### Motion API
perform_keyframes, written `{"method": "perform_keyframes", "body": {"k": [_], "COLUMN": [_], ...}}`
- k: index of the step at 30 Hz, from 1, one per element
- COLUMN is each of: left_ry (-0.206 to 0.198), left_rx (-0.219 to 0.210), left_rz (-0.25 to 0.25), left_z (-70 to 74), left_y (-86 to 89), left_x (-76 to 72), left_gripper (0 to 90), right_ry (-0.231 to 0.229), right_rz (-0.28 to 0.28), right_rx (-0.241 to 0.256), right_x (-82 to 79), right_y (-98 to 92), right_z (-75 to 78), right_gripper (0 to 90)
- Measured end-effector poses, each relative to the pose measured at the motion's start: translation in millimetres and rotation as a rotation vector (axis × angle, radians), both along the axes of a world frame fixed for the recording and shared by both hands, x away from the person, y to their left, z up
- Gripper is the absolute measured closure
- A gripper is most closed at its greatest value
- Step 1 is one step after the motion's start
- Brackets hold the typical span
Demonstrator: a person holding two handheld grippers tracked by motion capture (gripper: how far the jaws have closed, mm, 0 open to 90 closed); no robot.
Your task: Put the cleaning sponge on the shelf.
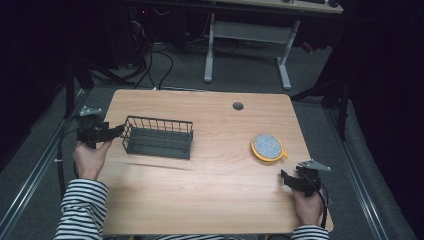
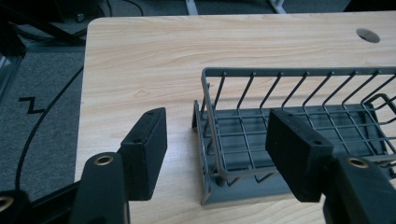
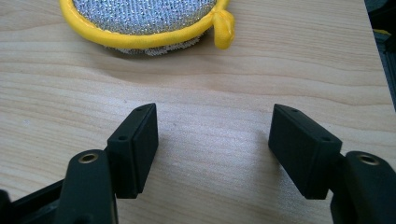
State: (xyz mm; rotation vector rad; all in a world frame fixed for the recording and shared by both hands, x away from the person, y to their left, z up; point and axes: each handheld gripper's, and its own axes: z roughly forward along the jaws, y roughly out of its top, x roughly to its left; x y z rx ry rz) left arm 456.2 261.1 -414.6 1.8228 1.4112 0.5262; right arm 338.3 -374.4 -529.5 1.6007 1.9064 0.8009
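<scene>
A dark grey wire basket [image 1: 158, 136] stands on the left half of the wooden table [image 1: 210, 190]. My left gripper [image 1: 119, 131] is open, and its jaws straddle the basket's left end wall [image 2: 212, 126], one jaw outside and one over the basket's inside. A round scouring pad with a yellow rim [image 1: 268, 147] lies on the right half of the table. My right gripper [image 1: 283, 178] is open and sits low over bare wood, a short way in front of the pad [image 3: 144, 21], with nothing between its jaws.
A round cable hole [image 1: 238, 106] sits near the table's far edge. Beyond the table stand a white desk frame [image 1: 247, 47] and loose cables on the grey floor [image 1: 150, 65]. Striped sleeves [image 1: 80, 207] come in at the bottom.
</scene>
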Motion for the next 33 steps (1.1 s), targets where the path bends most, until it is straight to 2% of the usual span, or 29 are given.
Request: {"method": "perform_keyframes", "body": {"k": [6, 11, 15, 18, 25, 33], "left_ry": [0.014, 0.026, 0.055, 0.09, 0.136, 0.167], "left_rx": [0.029, 0.049, 0.076, 0.078, 0.093, 0.106], "left_rz": [-0.007, 0.007, 0.01, 0.027, 0.038, 0.037], "left_z": [2.9, -0.8, -5.9, -11.8, -17.9, -22.3], "left_y": [-8.1, -13.4, -17.5, -16.9, -14.7, -14.4], "left_x": [12.2, 23.0, 30.3, 36.3, 41.8, 44.9], "left_gripper": [41.8, 46.6, 50.0, 50.6, 52.5, 60.0], "right_ry": [0.0, -0.003, -0.003, -0.003, -0.003, -0.002], "right_rz": [0.0, 0.001, 0.001, 0.001, 0.001, 0.001], "right_rx": [0.0, 0.001, 0.001, 0.001, 0.001, 0.002], "right_x": [-0.1, -0.1, -0.1, -0.2, -0.2, -0.2], "right_y": [0.0, 0.0, 0.0, 0.0, 0.0, 0.0], "right_z": [0.0, -0.2, -0.2, -0.2, -0.2, -0.2], "right_gripper": [33.4, 33.3, 33.4, 33.4, 33.3, 33.4]}}
